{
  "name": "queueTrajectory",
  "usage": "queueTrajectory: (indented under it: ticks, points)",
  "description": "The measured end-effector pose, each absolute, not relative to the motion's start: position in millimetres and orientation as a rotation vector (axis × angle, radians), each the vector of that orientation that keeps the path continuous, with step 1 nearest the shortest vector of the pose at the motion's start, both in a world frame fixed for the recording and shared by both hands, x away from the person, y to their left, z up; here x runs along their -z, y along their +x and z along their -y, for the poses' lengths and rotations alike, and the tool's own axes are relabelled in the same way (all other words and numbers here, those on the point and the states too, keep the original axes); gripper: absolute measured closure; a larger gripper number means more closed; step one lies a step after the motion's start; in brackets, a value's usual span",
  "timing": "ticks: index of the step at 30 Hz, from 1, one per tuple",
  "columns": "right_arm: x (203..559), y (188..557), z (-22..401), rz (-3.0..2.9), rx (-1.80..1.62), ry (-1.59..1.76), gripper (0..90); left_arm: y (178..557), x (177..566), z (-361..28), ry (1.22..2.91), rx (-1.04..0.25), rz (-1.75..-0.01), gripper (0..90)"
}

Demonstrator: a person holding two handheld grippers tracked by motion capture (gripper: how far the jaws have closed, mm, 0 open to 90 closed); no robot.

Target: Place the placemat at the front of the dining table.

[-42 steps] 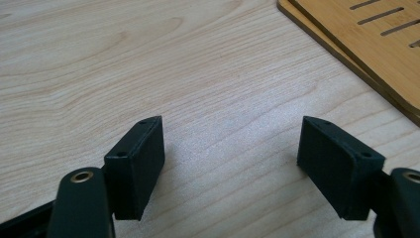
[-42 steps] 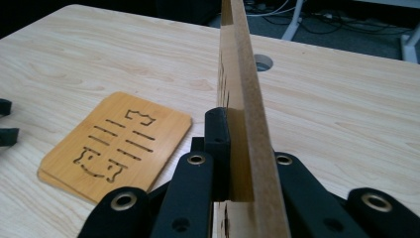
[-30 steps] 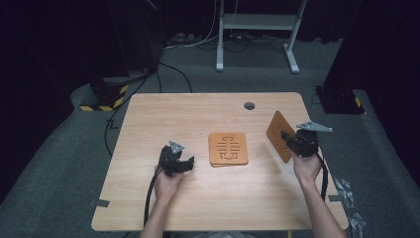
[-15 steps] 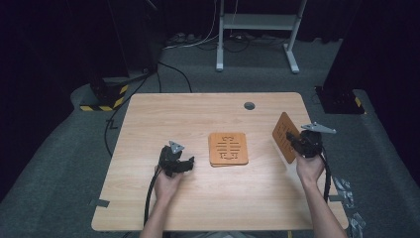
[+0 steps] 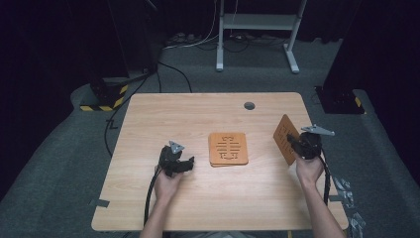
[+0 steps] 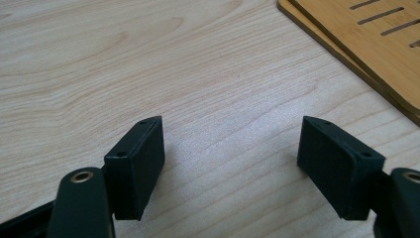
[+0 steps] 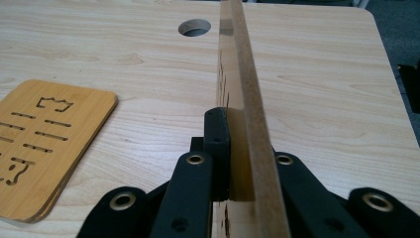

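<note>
A wooden board [image 5: 284, 138] is clamped on edge between the fingers of the right gripper [image 5: 296, 142]; it is held tilted above the surface [image 5: 198, 119], at about 3 o'clock from the stack [image 5: 228, 148] and well apart from it; in the right gripper view the board [image 7: 242, 99] is seen edge-on, running away toward 12 o'clock, with one finger [image 7: 217, 144] pressed flat against its slotted face; the stack [image 7: 39, 144] lies at 9 o'clock there, flat on the surface, its slots cut through the top piece; a round hole [image 7: 194, 27] in the surface is seen at 11 o'clock of the board. The left gripper [image 5: 184, 165] is held low at about 8 o'clock of the stack, near it but not touching; its fingers [image 6: 138, 163] are spread wide with nothing between them, bare surface [image 6: 148, 64] showing in the gap; a corner of the stack [image 6: 356, 39] is seen at 1 o'clock in the left gripper view, two layers being visible at its edge.
</note>
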State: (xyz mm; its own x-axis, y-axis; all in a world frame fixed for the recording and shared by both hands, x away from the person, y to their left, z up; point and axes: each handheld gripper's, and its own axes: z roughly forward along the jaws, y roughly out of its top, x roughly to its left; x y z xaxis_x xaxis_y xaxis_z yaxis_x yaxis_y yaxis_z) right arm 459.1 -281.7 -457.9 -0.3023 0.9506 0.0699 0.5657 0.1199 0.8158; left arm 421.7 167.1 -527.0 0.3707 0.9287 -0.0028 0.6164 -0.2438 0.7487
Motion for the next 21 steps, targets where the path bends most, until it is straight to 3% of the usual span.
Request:
queueTrajectory:
  ticks: [21]
  points:
    - [458.7,457.6,290.2,-1.894,-0.934,1.48,55.9,421.7,527.0,-167.0,1.961,-0.596,-1.334,26.4]
